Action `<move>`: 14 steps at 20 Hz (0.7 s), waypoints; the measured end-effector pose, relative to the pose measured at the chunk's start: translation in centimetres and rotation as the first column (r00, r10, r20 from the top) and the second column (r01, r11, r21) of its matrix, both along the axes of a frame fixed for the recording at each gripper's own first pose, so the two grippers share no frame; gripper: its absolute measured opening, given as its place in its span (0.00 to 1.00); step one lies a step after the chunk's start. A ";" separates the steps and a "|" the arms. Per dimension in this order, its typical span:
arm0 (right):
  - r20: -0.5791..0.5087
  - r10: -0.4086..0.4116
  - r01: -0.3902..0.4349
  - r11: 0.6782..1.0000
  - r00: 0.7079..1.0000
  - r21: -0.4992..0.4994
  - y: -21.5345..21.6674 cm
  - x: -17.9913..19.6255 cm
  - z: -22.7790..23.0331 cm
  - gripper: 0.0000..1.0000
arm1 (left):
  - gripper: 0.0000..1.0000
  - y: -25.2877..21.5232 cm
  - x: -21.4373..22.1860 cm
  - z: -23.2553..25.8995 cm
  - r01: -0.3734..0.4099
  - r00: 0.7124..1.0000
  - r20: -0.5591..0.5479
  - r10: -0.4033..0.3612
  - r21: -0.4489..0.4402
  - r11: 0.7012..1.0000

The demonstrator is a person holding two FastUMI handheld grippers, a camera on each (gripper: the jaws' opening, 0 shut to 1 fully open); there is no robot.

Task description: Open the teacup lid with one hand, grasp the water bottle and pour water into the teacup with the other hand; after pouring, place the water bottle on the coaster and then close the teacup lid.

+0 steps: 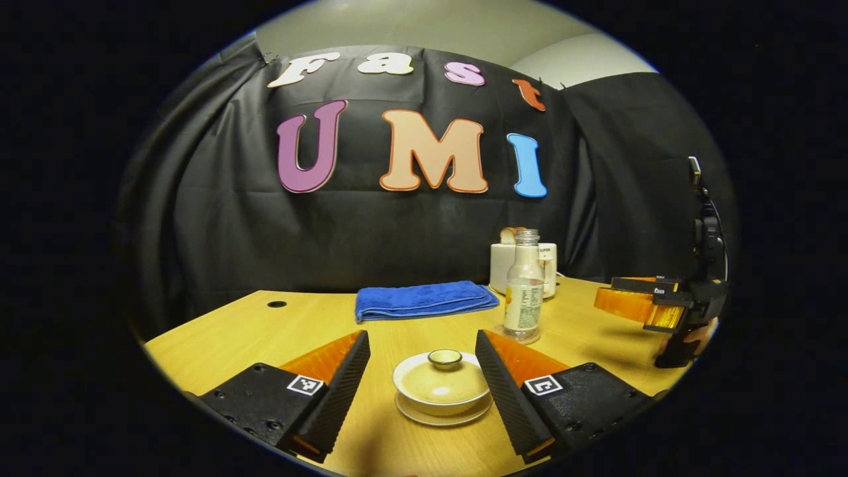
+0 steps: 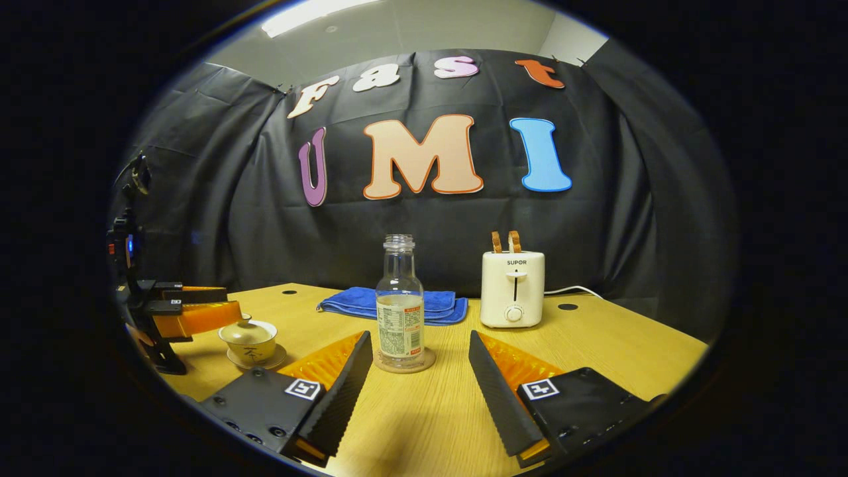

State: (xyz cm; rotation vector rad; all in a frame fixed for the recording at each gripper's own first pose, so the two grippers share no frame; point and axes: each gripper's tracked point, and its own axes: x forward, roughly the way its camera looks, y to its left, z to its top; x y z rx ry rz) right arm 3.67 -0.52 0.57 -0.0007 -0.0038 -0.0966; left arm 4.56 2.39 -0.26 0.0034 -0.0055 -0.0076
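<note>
The left claw (image 1: 422,381) stands wide open with nothing between its fingers; the teacup (image 1: 442,391) sits just ahead in the gap, on a small saucer (image 1: 444,414), untouched. Its lid (image 1: 442,377) is still on, a shallow glazed dome with a small round knob (image 1: 444,358) on top. The knob is the place to take hold, I think, but it is smooth ceramic, so it may slip, and the lid is fragile if it falls.

The right claw (image 2: 417,384) is also wide open and empty. The water bottle (image 2: 399,301) stands upright between its fingers but farther ahead, on a round coaster (image 2: 404,364). It is clear plastic, without cap, with a paper label. It looks light and a little soft, so a firm grip on the labelled middle seems best.

Behind on the wooden tabletop (image 2: 596,344) lie a folded blue towel (image 2: 361,301), soft and fluffy, and a cream toaster (image 2: 512,288).
</note>
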 end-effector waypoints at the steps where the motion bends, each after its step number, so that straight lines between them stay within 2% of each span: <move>1: 0.001 -0.008 0.008 1.000 1.000 0.000 -0.2 -0.1 0.0 0.93 | 0.94 0.6 -0.2 0.1 -0.022 1.000 -0.002 0.022 0.001 1.000; 6: 0.002 -0.038 0.038 0.999 0.999 -0.001 -0.8 -0.3 0.0 0.93 | 0.94 3.2 -1.4 0.0 -0.127 0.992 -0.001 0.127 0.003 0.992; 10: 0.003 -0.067 0.067 0.998 0.998 -0.003 -1.4 -0.5 0.0 0.91 | 0.94 5.1 -1.9 -0.2 -0.220 0.976 -0.004 0.220 0.005 0.976; 14: 0.005 -0.110 0.110 0.994 0.994 -0.004 -2.3 -0.7 0.1 0.94 | 0.94 6.5 -2.3 -0.3 -0.291 0.957 -0.005 0.291 0.007 0.957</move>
